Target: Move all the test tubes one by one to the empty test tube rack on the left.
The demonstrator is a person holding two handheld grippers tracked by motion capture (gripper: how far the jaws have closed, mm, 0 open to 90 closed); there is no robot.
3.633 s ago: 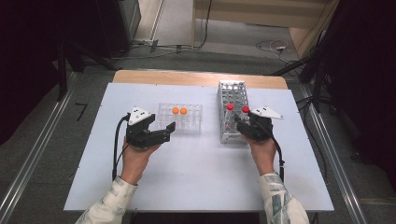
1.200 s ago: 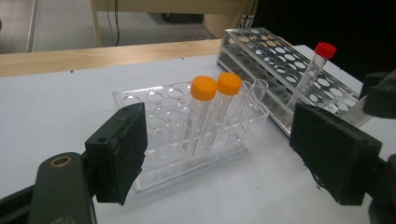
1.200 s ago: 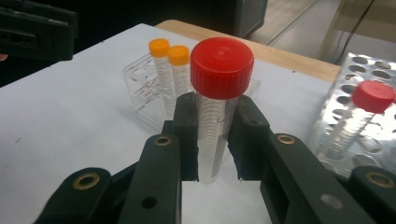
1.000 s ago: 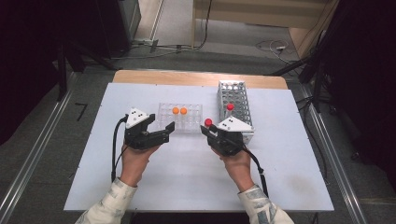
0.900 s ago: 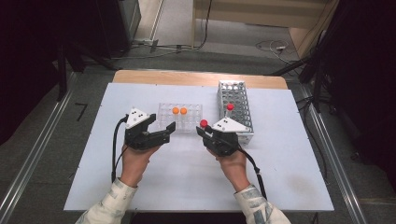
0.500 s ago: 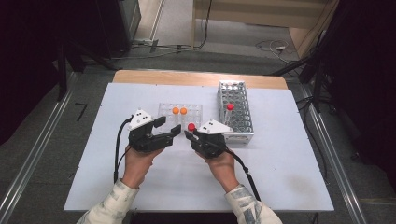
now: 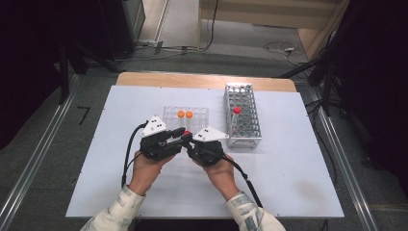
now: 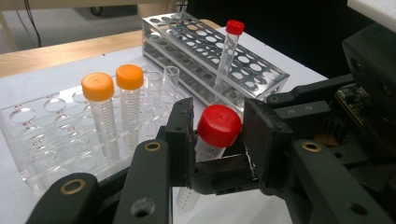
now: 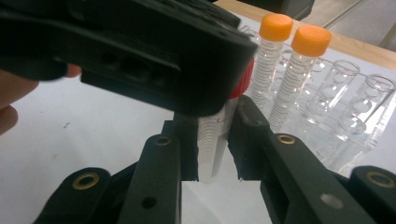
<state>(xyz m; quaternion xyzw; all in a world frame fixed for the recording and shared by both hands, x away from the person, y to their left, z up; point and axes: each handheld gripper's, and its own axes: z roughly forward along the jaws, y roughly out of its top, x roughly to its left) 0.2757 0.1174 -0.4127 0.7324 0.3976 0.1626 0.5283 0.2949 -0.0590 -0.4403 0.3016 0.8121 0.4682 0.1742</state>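
Observation:
A red-capped tube [image 8: 218, 126] stands upright between my two grippers at the middle of the white table [image 7: 288, 163]. My right gripper [image 9: 212, 149] is shut on the tube's clear body [image 9: 211, 135], below the cap. My left gripper [image 8: 218, 140] is open, one jaw on each side of the red cap with a slim gap to each. In the high view the left gripper [image 7: 179, 135] and right gripper [image 7: 189, 142] meet tip to tip in front of the clear rack [image 7: 201, 117]. The left gripper's body hides the cap in the right gripper view.
The clear rack holds two orange-capped tubes [image 7: 184, 114] and some uncapped ones [image 9: 373, 93]. A metal rack [image 7: 250, 130] to its right holds another red-capped tube [image 7: 235, 111]. Black cables [image 7: 130, 154] trail from both grippers toward the near table edge.
My right gripper lifted a red-capped tube from the metal rack and carried it left to the left gripper. The left gripper's jaws now flank the cap.

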